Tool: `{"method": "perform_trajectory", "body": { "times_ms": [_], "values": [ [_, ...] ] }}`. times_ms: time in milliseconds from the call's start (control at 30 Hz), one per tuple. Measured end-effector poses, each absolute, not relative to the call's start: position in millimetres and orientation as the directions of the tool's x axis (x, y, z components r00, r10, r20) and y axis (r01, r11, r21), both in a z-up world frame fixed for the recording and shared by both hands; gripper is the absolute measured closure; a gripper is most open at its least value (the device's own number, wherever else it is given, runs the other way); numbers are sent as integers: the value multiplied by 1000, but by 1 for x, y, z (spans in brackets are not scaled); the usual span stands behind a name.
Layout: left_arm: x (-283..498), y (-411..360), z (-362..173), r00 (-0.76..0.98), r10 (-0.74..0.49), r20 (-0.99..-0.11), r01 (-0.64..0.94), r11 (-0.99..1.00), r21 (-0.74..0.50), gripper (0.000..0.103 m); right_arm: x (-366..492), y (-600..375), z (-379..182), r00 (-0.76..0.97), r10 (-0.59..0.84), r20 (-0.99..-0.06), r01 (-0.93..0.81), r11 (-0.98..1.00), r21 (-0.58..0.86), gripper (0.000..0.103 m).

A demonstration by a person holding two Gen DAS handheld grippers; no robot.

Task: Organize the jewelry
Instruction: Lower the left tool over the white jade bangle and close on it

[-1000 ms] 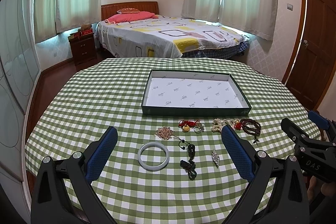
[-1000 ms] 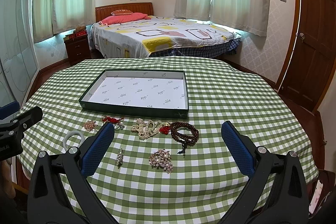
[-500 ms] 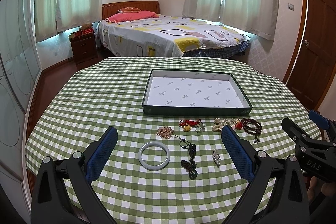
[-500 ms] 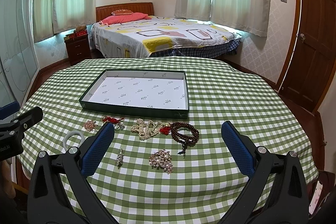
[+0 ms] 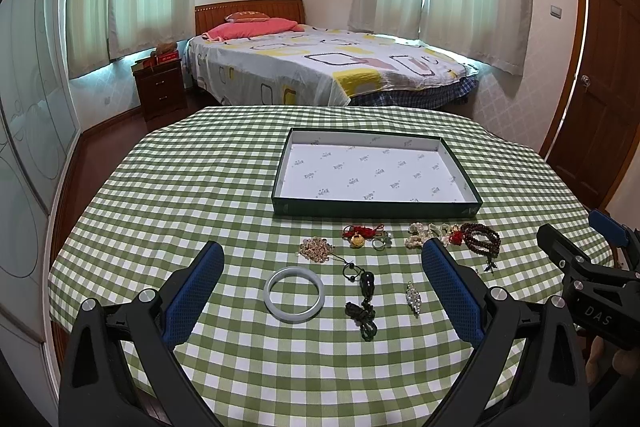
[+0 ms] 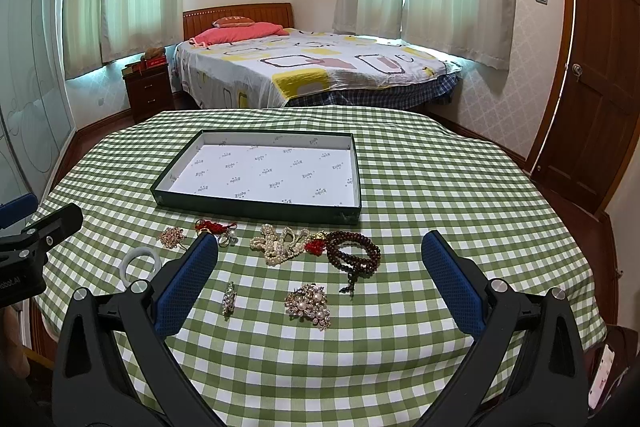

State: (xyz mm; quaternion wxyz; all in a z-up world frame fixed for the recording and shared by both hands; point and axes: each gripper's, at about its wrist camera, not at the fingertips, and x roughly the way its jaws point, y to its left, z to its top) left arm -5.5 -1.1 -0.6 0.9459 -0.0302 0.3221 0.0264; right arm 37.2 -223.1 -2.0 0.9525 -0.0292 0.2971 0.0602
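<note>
A shallow dark green box (image 5: pixel 375 209) (image 6: pixel 256 205) with a white lining lies empty on the checked tablecloth. In front of it lie several pieces of jewelry: a pale jade bangle (image 5: pixel 294 293) (image 6: pixel 141 261), a dark cord pendant (image 5: pixel 363 301), a red knot charm (image 5: pixel 359 235), a pearl strand (image 6: pixel 280 243), dark wooden beads (image 6: pixel 354 255) (image 5: pixel 480 241), a pearl brooch (image 6: pixel 308 305) and a small crystal clip (image 6: pixel 229 298) (image 5: pixel 412 297). My left gripper (image 5: pixel 322 281) is open above the bangle and pendant. My right gripper (image 6: pixel 320 277) hangs open over the brooch, holding nothing.
The round table (image 5: pixel 192 187) has a green and white checked cloth. A bed (image 5: pixel 320 75) stands behind it, a nightstand (image 5: pixel 160 87) at the back left and a wooden door (image 6: pixel 592 79) on the right. The other gripper shows at each view's edge.
The left wrist view has drifted slightly, so the jewelry sits a little lower and to the right. The right gripper and all jewelry are unmoved.
</note>
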Motion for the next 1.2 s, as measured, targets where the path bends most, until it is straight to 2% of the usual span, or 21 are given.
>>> {"method": "perform_trajectory", "body": {
  "times_ms": [500, 900, 1067, 1200],
  "values": [
    [3, 2, -14, 772, 12, -635, -61, 997, -56, 7, 46, -224, -19, 796, 110, -596, -143, 990, -9, 4],
    [37, 4, -85, 603, -49, -796, -52, 994, -101, 7, 72, -221, -75, 715, 121, -689, -168, 986, -1, 4],
    [50, 18, -103, 565, -36, -824, -100, 989, -112, 7, 83, -225, -91, 681, 129, -721, -163, 986, 24, 4],
    [65, 25, -118, 547, 4, -837, -119, 990, -73, 7, 92, -226, -101, 658, 137, -741, -159, 986, 42, 4]
  ]
}}
